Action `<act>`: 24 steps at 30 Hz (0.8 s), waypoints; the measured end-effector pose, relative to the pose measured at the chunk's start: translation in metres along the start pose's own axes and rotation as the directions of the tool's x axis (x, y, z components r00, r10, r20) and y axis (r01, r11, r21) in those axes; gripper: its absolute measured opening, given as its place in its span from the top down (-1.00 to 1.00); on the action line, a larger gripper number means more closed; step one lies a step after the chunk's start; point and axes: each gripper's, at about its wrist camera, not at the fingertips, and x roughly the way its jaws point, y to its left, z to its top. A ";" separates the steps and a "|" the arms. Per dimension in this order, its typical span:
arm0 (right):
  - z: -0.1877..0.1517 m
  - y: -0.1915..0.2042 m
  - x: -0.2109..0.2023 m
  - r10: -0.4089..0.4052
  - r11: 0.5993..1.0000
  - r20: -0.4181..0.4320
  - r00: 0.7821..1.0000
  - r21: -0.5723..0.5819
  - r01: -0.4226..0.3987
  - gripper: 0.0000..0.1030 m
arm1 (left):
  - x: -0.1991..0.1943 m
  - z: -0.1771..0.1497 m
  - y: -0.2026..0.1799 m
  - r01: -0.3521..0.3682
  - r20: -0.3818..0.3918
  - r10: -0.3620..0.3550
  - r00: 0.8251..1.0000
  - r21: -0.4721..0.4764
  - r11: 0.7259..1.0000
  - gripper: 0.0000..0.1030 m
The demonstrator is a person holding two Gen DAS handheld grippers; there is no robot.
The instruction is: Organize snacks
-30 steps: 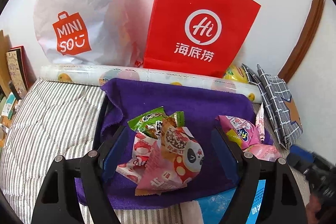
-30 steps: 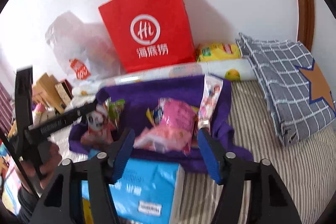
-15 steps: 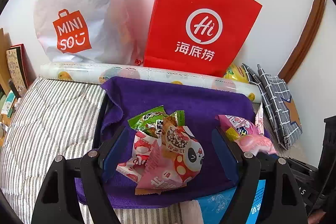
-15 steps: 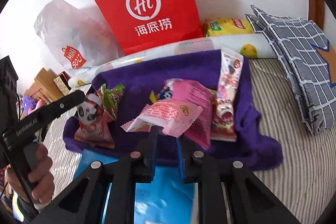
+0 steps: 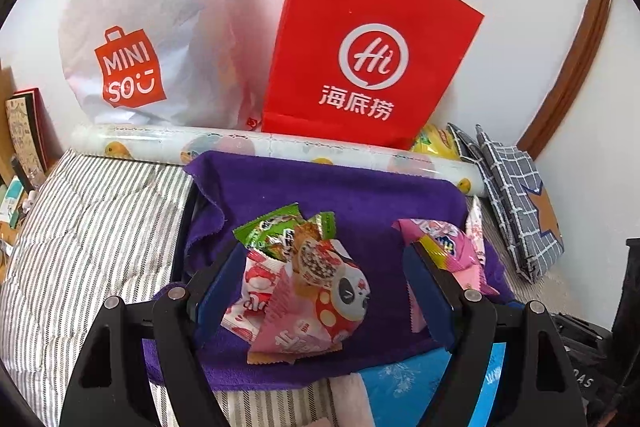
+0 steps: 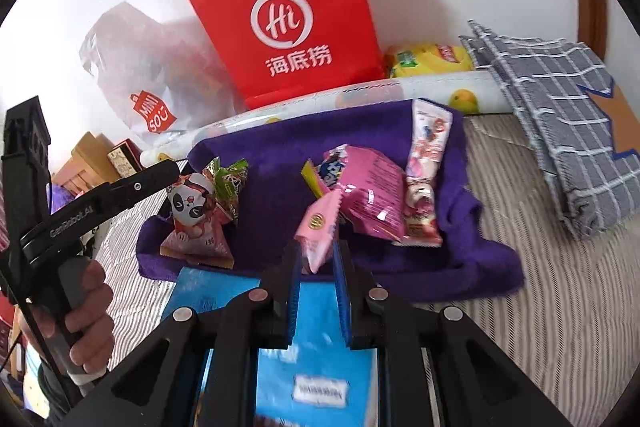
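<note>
Two grippers work over the purple cloth (image 6: 400, 131). Right gripper (image 6: 316, 261): jaws narrowed on a pink wafer packet (image 6: 318, 227), raised for sorting. Left gripper (image 5: 320, 283): jaws wide, straddling the panda snack pile (image 5: 308, 291). Beyond: red paper bag (image 6: 288, 15).

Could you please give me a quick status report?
Left gripper open over panda snack pile. Right gripper shut on pink packet. Nothing blocking.
</note>
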 end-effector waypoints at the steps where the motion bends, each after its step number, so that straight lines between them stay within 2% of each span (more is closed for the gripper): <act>1: -0.002 -0.001 -0.005 -0.004 1.000 0.005 1.000 0.001 0.004 0.69 | -0.001 -0.001 -0.001 0.003 -0.005 -0.003 1.000 0.000 1.000 -0.56; 6: -0.014 0.001 -0.032 -0.036 0.999 0.026 0.999 -0.004 0.036 0.64 | -0.015 -0.013 -0.005 0.022 -0.026 -0.023 0.999 -0.009 1.000 -0.56; 12: -0.040 0.014 -0.052 -0.079 0.996 0.042 0.996 -0.045 0.081 0.64 | -0.042 -0.033 -0.013 0.019 -0.016 -0.018 1.000 0.057 0.998 -0.56; 15: -0.054 0.017 -0.059 -0.098 0.995 0.070 0.993 -0.027 0.101 0.59 | -0.055 -0.043 -0.018 0.036 -0.030 -0.034 0.999 0.082 0.996 -0.53; 17: -0.065 0.018 -0.063 -0.103 0.995 0.104 0.989 -0.007 0.104 0.59 | -0.062 -0.050 -0.021 0.028 -0.038 -0.024 0.999 0.107 0.994 -0.52; 20: -0.078 0.024 -0.062 -0.125 0.992 0.100 0.987 -0.024 0.128 0.58 | -0.074 -0.063 -0.025 -0.008 -0.028 0.012 1.000 0.152 0.988 -0.52; 21: -0.083 0.026 -0.060 -0.133 0.990 0.088 0.987 -0.027 0.136 0.53 | -0.077 -0.067 -0.025 -0.018 -0.027 0.022 0.999 0.160 0.987 -0.52; 23: -0.090 0.027 -0.055 -0.125 0.992 0.051 0.991 -0.022 0.127 0.31 | -0.082 -0.073 -0.022 -0.029 -0.032 0.035 0.999 0.166 0.986 -0.52; 24: -0.093 0.027 -0.052 -0.107 0.994 0.025 0.994 -0.017 0.108 0.30 | -0.085 -0.076 -0.018 -0.036 -0.036 0.042 0.998 0.162 0.986 -0.52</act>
